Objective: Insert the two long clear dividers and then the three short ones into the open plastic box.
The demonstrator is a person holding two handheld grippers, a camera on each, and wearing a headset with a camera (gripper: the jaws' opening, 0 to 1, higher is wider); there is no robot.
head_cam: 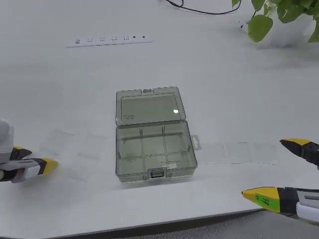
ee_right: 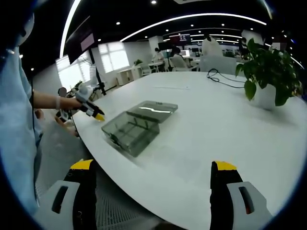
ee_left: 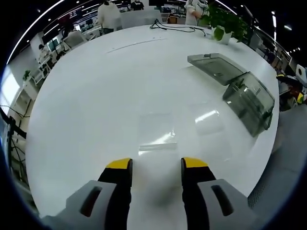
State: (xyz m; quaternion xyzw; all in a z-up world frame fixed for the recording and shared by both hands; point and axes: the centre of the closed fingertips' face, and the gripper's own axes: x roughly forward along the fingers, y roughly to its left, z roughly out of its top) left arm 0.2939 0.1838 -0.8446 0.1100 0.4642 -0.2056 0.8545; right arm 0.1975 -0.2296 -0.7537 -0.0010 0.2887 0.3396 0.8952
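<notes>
The smoky clear plastic box (head_cam: 154, 152) lies open mid-table, its lid (head_cam: 149, 107) flat behind it. Faint clear dividers (head_cam: 75, 144) lie on the table to its left, and more clear dividers (head_cam: 239, 152) to its right. My left gripper (head_cam: 35, 158) hovers open at the left edge, short of the left dividers. In the left gripper view, the gripper (ee_left: 157, 165) is just short of a clear divider (ee_left: 157, 129), with the box (ee_left: 249, 100) off to the right. My right gripper (head_cam: 276, 169) is wide open at the right, near the table's front edge. The right gripper view has the gripper (ee_right: 153, 166) empty and the box (ee_right: 129, 130) ahead.
A white power strip (head_cam: 109, 40) lies at the back left. A potted plant (head_cam: 279, 15) and a black cable (head_cam: 199, 9) sit at the back right. The table's front edge (head_cam: 149, 226) runs close below the box. People stand in the far background.
</notes>
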